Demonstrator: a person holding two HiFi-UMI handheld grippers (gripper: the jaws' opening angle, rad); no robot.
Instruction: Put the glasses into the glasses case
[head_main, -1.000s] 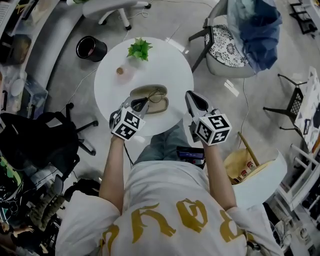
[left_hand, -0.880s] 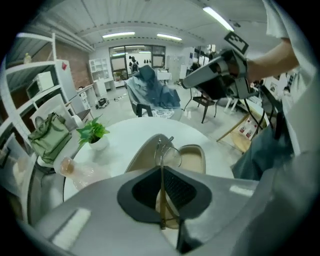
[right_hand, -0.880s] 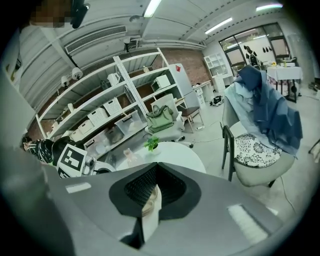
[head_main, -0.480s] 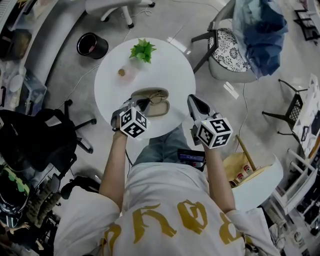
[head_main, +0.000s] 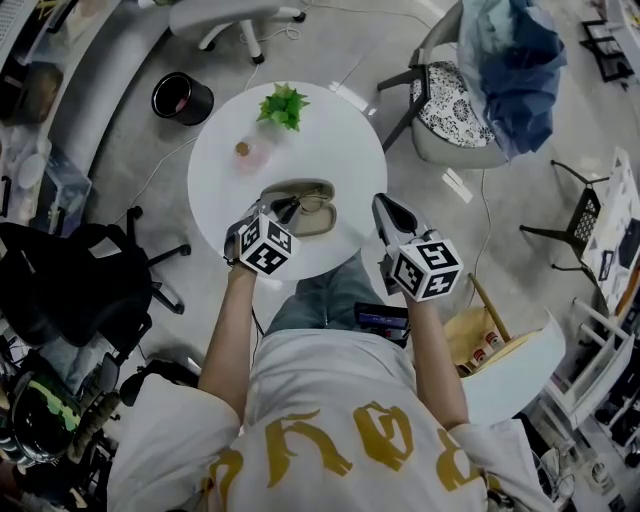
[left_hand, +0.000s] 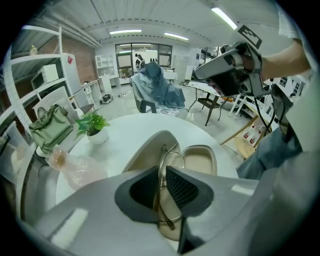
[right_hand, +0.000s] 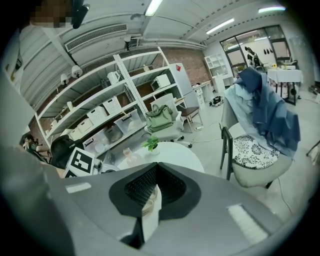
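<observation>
Left gripper view, lower centre: left gripper (left_hand: 162, 175) pinches thin metal-framed glasses (left_hand: 160, 157) over open beige oval glasses case (left_hand: 202, 162). A tilted release could catch its rim. Right gripper (right_hand: 156, 175) closed, empty.

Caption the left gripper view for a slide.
Left gripper holds thin metal-framed glasses over the open beige glasses case.

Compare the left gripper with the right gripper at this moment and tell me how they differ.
The left gripper has its jaws shut on the glasses, on their thin metal frame; the right gripper has its jaws shut on nothing. The left gripper hangs over the open glasses case on the white table; the right gripper is held by the table's rim, apart from the case. Both are hand-held, jaws closed.
</observation>
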